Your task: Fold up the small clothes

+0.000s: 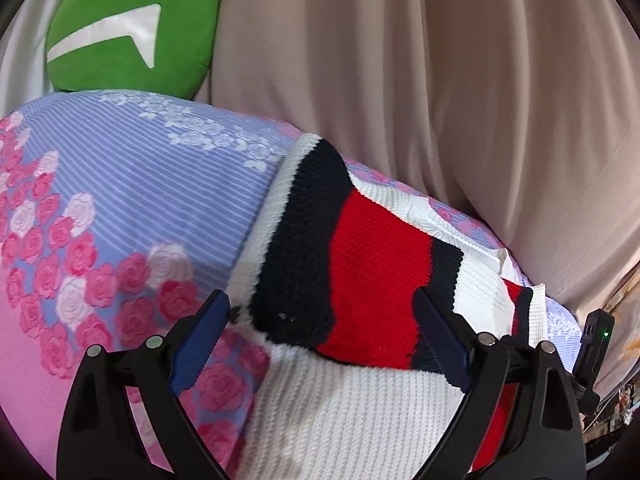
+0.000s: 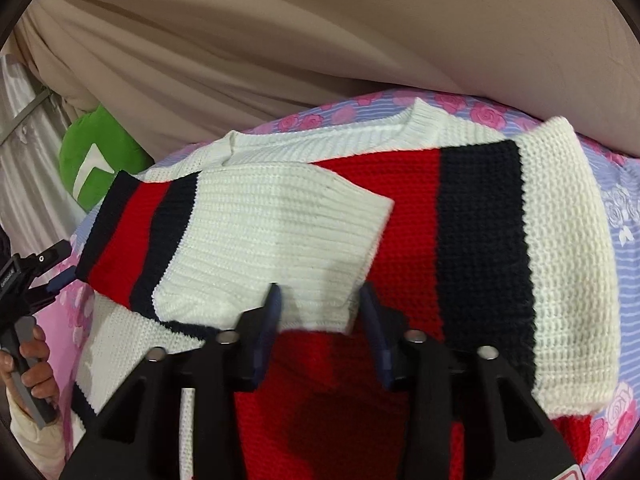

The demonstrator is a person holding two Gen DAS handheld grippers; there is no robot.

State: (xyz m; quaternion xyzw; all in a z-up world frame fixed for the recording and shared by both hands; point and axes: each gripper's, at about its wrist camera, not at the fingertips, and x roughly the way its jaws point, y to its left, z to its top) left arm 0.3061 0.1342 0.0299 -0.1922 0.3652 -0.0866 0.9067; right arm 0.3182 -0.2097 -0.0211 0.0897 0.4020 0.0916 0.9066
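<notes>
A small knit sweater [image 2: 480, 240], white with red and navy stripes, lies on a floral bedsheet [image 1: 100, 200]. Both sleeves are folded across its body. One sleeve [image 2: 256, 224] lies across the chest with its white cuff near the middle. My right gripper [image 2: 320, 296] is open just above that sleeve's lower edge, holding nothing. My left gripper [image 1: 320, 312] is open wide over the striped sleeve [image 1: 344, 264] at the sweater's side, empty. The left gripper also shows in the right wrist view [image 2: 44, 276], at the left edge, held by a hand.
A green cushion [image 1: 132, 28] with a white mark lies at the bed's far corner. A beige curtain [image 1: 440, 80] hangs close behind the bed. The right gripper's body [image 1: 592, 344] shows at the right edge of the left wrist view.
</notes>
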